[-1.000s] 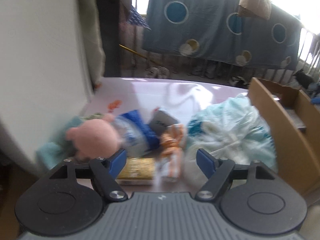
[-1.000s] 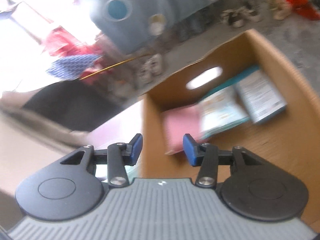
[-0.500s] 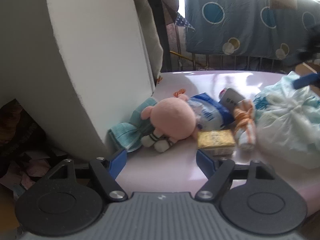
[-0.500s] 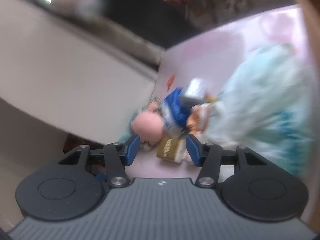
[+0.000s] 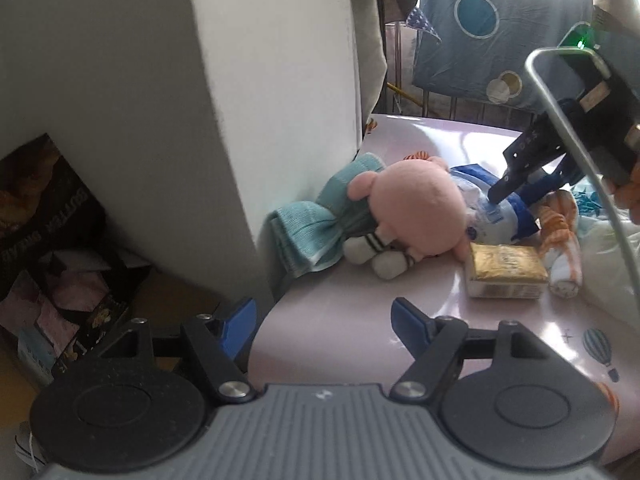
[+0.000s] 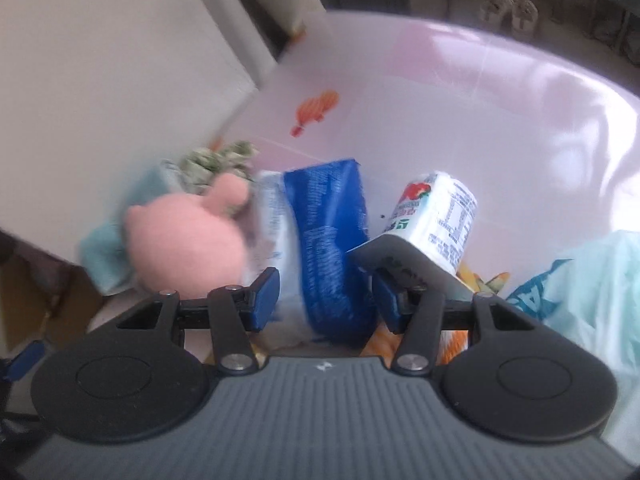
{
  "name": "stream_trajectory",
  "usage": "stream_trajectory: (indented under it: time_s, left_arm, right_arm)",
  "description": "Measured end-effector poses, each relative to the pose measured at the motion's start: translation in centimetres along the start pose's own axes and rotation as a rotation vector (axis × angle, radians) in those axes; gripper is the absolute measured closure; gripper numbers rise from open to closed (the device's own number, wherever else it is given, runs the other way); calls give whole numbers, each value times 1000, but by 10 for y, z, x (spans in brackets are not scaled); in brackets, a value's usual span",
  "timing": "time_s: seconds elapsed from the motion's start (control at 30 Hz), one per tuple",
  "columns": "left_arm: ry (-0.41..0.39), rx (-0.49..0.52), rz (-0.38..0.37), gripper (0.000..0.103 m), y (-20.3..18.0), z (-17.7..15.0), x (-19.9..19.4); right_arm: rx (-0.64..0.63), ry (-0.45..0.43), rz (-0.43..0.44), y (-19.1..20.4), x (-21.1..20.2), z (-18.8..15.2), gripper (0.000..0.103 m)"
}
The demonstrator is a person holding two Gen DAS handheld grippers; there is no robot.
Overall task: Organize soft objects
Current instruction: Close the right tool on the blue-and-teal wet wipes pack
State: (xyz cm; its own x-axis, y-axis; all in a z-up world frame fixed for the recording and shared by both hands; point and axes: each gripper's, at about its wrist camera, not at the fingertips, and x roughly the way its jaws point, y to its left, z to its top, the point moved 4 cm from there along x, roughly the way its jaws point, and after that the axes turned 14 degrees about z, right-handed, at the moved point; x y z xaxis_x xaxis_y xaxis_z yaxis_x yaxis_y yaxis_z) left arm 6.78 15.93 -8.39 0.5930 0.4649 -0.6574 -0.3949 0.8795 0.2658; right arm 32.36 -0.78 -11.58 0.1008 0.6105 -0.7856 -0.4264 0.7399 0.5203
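Soft things lie heaped on our glossy pink counter beside a white wall. Nearest us, our left gripper hangs over the counter's near edge, its jaws wide apart with nothing between them. Past it lie a gold rectangular packet, a rolled orange-and-white cloth, and a round pink plush toy resting against a folded teal knitted cloth at the wall's corner. Behind the plush sits a blue-and-white plastic pack. Our right gripper points down at it, jaws about half open and just widened, the pack standing between them; we cannot tell whether the pads touch it. Just beyond, a small white drink carton lies tilted, and a pale blue-green plastic bag sits to the right.
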Motion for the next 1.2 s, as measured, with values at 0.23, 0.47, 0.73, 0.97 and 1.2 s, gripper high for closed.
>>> stream_trajectory:
  time_s: [0.23,0.47,0.73,0.97,1.2]
  left_arm:
    - [10,-31,-22,27,9,0,5]
    - [21,-61,-34,27,12,-3,3]
    - [15,-90,-45,27,18,-3,-1]
    - [16,-121,-60,28,28,-5,-5]
    - [17,-130,-72,28,31,-7,-9]
  right_arm:
    - [113,26,71,-15,18,2,42]
    - [108,-77,69,-3,-4,5,70]
    - [-22,-157,20,32,-50,14,83]
    - [-97,-163,-4,58,-92,-3,85]
    - [-276,-88,-96,94,-110,-58,85]
